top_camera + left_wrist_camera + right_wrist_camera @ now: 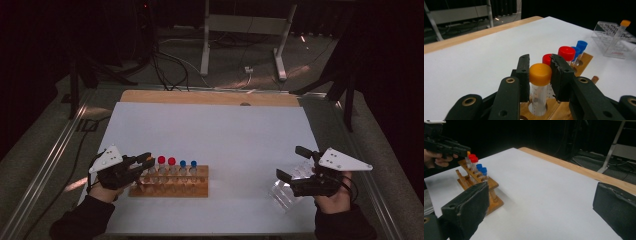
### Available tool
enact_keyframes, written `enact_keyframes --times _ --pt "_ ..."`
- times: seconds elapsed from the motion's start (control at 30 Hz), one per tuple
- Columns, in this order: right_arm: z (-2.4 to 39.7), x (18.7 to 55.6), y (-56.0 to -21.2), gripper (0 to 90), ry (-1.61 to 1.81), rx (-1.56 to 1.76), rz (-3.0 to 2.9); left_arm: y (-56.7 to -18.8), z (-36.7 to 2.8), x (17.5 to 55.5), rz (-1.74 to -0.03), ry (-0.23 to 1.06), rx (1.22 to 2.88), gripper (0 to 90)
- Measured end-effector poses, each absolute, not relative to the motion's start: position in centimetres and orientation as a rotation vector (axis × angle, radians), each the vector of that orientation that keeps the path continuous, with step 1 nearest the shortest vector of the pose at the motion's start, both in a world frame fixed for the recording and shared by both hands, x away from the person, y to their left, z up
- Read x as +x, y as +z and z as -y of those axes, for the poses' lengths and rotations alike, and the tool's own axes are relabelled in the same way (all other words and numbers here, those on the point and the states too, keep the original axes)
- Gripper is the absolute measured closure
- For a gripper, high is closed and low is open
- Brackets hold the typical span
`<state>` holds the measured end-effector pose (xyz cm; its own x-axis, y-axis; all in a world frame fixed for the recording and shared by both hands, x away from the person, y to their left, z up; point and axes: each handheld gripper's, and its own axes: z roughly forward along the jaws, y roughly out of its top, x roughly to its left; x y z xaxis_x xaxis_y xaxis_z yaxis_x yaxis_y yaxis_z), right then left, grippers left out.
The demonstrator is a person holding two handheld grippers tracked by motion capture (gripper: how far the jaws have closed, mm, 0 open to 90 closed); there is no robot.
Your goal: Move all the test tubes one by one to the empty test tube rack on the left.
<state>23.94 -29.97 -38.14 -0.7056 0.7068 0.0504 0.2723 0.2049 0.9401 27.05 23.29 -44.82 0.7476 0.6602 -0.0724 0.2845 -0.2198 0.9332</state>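
Left gripper (540,75): jaws narrow, pads pressed on either side of the orange cap (540,74) of a tube (538,100) — it grips the tube by its cap.
Tube: upright, its lower end in a hole at the near end of the wooden rack (584,62) in the left gripper view; whether it sits fully down I cannot tell from this angle.
Rack: on the white table (225,130), near the person's left side; it holds two red-capped tubes (166,167) and two blue-capped tubes (188,169) in a row, just beyond the gripped one.
Right gripper (295,165): jaws wide apart, nothing between the pads in the right gripper view.
Right gripper, place: in the high view it sits over the clear rack (290,187) at the table's right — touching or just above, hard to say.
Clear rack: in the left gripper view it holds one orange-capped tube (621,28), leaning.
Gap: wooden rack and clear rack lie well apart, bare table between them.
Left hand (102,192): behind the gripper, at the rack's left end.
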Motion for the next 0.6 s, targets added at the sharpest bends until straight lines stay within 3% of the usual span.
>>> enact_keyframes --times 0.2,0.37,0.6 --pt "30.3 23.9 -38.2 5.2 1.537 0.882 -2.086 -45.5 -23.2 27.0 -0.740 0.422 1.812 71.6" --pt "30.4 23.7 -38.4 2.9 1.550 0.869 -2.102 -45.6 -23.4 26.9 -0.710 0.417 1.807 70.3" --pt "31.8 22.9 -39.4 2.4 1.513 0.949 -2.120 -44.2 -24.1 26.3 -0.702 0.393 1.755 36.4"
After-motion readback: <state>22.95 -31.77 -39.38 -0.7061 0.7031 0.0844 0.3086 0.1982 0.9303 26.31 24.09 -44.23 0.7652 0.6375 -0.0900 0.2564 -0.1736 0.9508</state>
